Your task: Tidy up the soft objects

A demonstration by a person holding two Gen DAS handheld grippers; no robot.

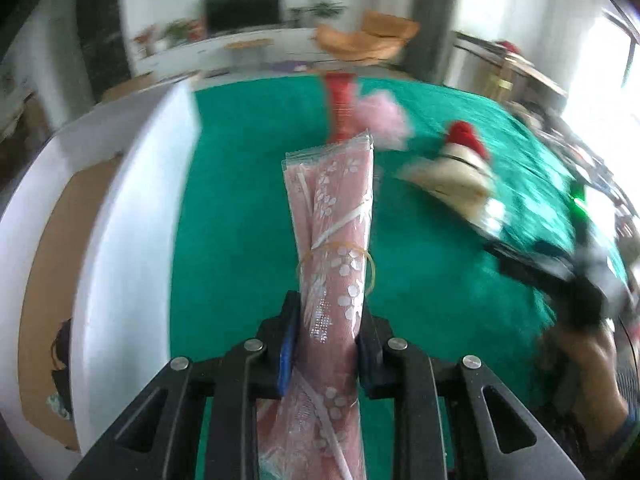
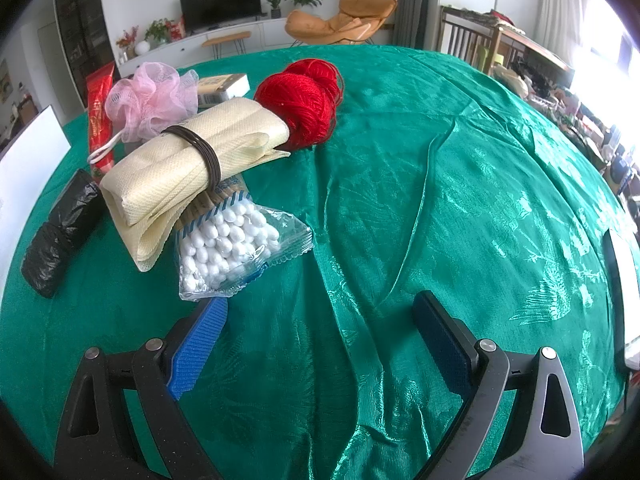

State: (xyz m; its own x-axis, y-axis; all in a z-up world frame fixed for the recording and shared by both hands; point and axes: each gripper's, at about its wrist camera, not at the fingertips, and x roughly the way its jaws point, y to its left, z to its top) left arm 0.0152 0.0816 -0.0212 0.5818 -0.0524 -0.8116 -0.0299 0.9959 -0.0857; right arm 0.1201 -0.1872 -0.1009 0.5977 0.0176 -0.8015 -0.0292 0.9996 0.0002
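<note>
My left gripper (image 1: 327, 340) is shut on a pink flowered cloth in a clear bag (image 1: 334, 240), bound with a rubber band, and holds it above the green tablecloth (image 1: 248, 200). My right gripper (image 2: 320, 320) is open and empty over the cloth, just right of a bag of cotton swabs (image 2: 228, 244). Beyond lie a cream cloth roll (image 2: 180, 160) tied with a brown band, red yarn (image 2: 304, 100), a pink bath pouf (image 2: 148, 96) and a black bag roll (image 2: 60, 232). The right gripper (image 1: 560, 272) shows blurred in the left wrist view.
A white box (image 1: 120, 208) with a cardboard floor stands at the table's left edge. A red packet (image 2: 98, 116) and a small carton (image 2: 222, 86) lie behind the pile. A white object (image 2: 624, 288) sits at the right edge. The tablecloth (image 2: 440, 200) is wrinkled.
</note>
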